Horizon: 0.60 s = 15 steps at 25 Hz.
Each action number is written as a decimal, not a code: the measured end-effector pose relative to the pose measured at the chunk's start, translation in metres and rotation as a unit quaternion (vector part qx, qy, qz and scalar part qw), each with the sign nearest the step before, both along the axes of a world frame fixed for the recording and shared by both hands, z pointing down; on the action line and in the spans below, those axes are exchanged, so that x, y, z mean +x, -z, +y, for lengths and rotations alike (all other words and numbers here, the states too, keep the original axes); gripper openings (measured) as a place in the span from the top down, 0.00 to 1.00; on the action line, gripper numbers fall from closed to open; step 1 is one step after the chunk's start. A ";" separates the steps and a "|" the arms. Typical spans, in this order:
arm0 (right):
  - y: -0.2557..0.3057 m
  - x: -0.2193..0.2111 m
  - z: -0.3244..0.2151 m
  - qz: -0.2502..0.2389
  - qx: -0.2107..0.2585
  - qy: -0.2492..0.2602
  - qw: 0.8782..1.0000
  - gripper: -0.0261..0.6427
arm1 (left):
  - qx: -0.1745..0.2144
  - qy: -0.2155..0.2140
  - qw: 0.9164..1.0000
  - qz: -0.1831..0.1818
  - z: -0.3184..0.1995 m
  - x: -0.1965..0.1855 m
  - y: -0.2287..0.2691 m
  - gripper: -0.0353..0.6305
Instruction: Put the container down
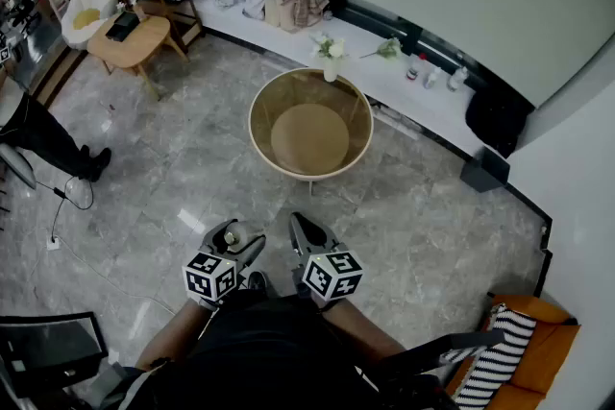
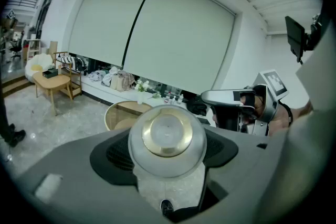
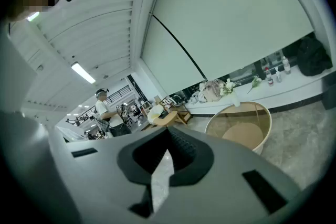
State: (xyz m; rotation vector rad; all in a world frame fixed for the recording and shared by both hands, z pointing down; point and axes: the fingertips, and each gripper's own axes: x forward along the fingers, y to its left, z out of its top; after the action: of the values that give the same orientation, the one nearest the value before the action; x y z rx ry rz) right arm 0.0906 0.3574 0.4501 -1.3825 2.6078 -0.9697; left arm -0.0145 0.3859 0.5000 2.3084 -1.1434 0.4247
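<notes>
We hold both grippers close in front of our body, side by side and tipped slightly downward, the left gripper (image 1: 234,239) with jaws spread wide around the container (image 2: 167,139) it grips, the right gripper (image 1: 302,228) closed and empty

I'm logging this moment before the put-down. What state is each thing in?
Left gripper: fingers shut on the container.
Container: held in the air, not yet put down.
Right gripper: fingers together, empty.
Round table: standing upright.
Blind: drawn down.
Flower vase: upright.
</notes>
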 end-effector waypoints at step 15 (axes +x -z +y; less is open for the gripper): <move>0.003 -0.088 0.046 0.044 0.013 -0.048 0.998 0.95 | 0.047 -0.128 0.989 -0.063 0.045 -0.060 0.003 0.43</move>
State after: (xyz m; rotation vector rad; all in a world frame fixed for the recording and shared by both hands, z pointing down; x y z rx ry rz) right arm 0.0024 0.4033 0.4470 -1.5624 2.5784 -0.8797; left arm -0.0749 0.4314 0.4972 2.5542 -0.9429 0.6325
